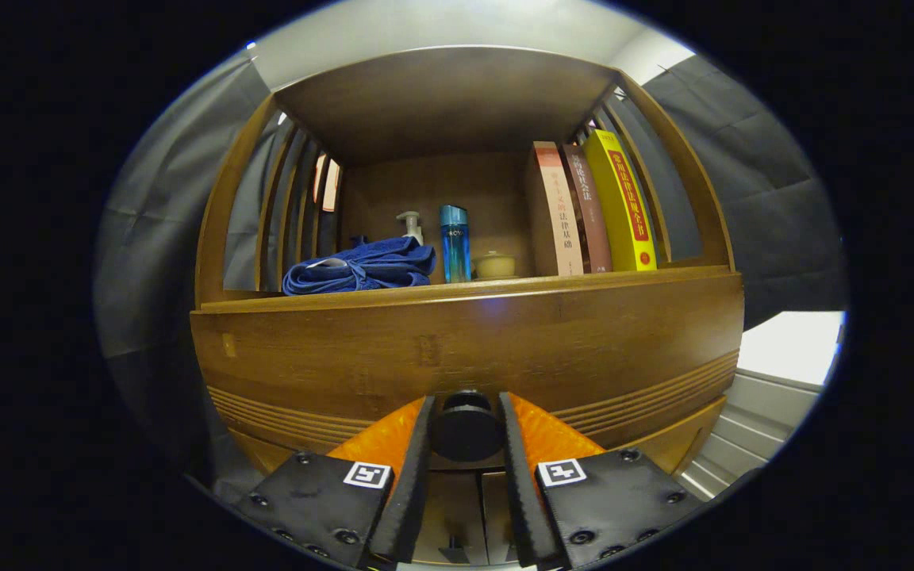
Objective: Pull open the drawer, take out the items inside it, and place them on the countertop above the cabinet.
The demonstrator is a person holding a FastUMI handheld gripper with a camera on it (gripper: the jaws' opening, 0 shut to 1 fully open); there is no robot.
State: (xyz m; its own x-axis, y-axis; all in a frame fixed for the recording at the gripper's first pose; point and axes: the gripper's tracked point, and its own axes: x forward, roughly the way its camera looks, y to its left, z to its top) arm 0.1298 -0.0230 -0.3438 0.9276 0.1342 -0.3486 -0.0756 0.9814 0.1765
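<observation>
At the lower middle of the frame, the gripper [466, 406] is clamped on the round knob [466, 432] of the drawer [465, 349]. The wooden drawer looks stiff and fairly heavy; that knob is the only hold.

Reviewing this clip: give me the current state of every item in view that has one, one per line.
gripper: fingers closed around the knob, one on each side
drawer knob: held between the fingers
drawer: looks shut, front flush with cabinet
blue towel: folded, lying on countertop
pump bottle: upright behind towel
blue bottle: upright, capped
books: standing, leaning slightly
</observation>
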